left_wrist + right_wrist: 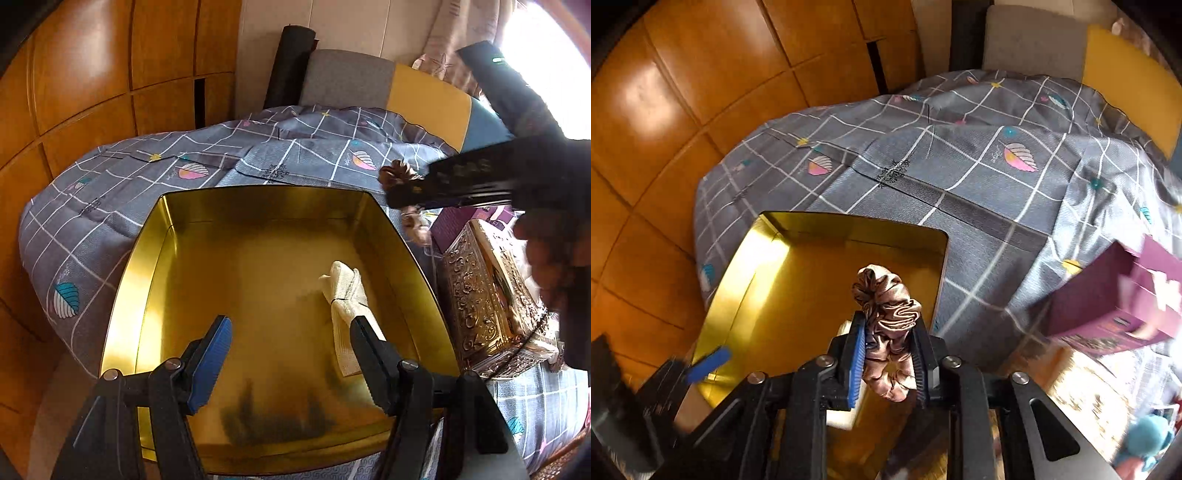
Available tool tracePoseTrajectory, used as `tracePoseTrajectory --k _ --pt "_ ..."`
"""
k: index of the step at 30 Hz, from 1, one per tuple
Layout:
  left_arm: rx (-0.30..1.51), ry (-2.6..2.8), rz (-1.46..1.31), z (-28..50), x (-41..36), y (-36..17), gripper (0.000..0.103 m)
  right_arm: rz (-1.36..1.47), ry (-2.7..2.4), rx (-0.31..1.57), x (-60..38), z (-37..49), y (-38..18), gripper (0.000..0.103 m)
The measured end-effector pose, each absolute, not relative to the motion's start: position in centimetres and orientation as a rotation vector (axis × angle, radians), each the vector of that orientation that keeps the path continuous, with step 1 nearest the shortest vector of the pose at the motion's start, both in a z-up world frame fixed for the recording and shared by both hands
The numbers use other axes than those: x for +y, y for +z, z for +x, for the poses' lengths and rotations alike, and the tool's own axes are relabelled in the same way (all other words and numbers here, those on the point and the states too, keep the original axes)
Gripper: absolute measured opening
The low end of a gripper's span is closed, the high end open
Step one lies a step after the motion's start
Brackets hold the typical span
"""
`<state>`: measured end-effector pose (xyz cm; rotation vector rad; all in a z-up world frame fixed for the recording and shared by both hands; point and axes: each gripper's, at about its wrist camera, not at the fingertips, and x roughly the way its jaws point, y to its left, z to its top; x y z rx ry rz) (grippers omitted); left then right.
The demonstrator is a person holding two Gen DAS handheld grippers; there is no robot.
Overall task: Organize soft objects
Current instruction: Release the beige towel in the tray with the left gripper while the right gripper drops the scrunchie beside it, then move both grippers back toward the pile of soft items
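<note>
The right gripper point(888, 345) is clamped on a satin brown scrunchie point(886, 317), its two fingers pressed against either side of the bunched fabric, which bulges above and below the pads. It hangs over the near right part of a shallow gold tin point(768, 295) that sits on a bed with a grey grid-patterned cover point(979, 192). The left gripper point(291, 354) is spread wide, its jaws well apart and holding nothing, poised above the same gold tin point(236, 258). A folded cream cloth point(345, 295) lies on the tin's floor toward the right side, with its lower end passing just behind the gripper's right finger point(369, 354); whether they touch cannot be told. In the left wrist view the right gripper point(399, 192) reaches in from the right above the tin's far right corner, the scrunchie point(397, 172) at its tip. An ornate gold box point(487, 295) stands just beside the tin's right wall, and a purple carton point(1115, 299) lies further right on the bed.
</note>
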<state>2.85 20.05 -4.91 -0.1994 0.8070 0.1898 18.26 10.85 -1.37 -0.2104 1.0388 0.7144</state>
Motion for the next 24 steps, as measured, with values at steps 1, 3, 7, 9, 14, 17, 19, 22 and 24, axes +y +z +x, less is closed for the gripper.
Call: tracePoseTrajectory --k 1,3,7,9,14,17,19,22,24 --pt "0.805 0.191 -0.202 2.7 20.2 -4.9 0.067 -0.201 0.708 1.034 10.9 18.6 -1.7 0.039" --pt "0.802 0.195 -0.202 2.7 20.4 -5.0 0.067 -0.173 0.702 1.02 11.0 18.9 -1.8 0.052" --pt "0.796 0.198 -0.209 2.6 20.6 -5.0 0.067 -0.156 0.687 0.981 10.1 18.3 -1.2 0.06" --pt "0.791 0.195 -0.207 2.6 20.5 -4.9 0.067 -0.153 0.677 0.952 9.2 17.6 -0.7 0.06" --pt "0.782 0.188 -0.182 2.5 19.7 -4.2 0.067 -0.208 0.599 0.846 6.5 14.4 0.6 0.071" --pt "0.773 0.184 -0.168 2.4 19.1 -3.8 0.067 -0.209 0.56 0.785 4.6 12.6 1.3 0.077" --pt "0.767 0.184 -0.155 2.2 18.7 -3.4 0.067 -0.191 0.551 0.755 3.2 11.7 1.8 0.077" --pt "0.759 0.177 -0.137 1.8 18.0 -3.0 0.067 -0.155 0.533 0.724 1.0 10.5 2.2 0.079" --pt "0.756 0.17 -0.121 1.7 17.4 -2.8 0.067 -0.136 0.513 0.705 -0.5 9.6 2.4 0.08"
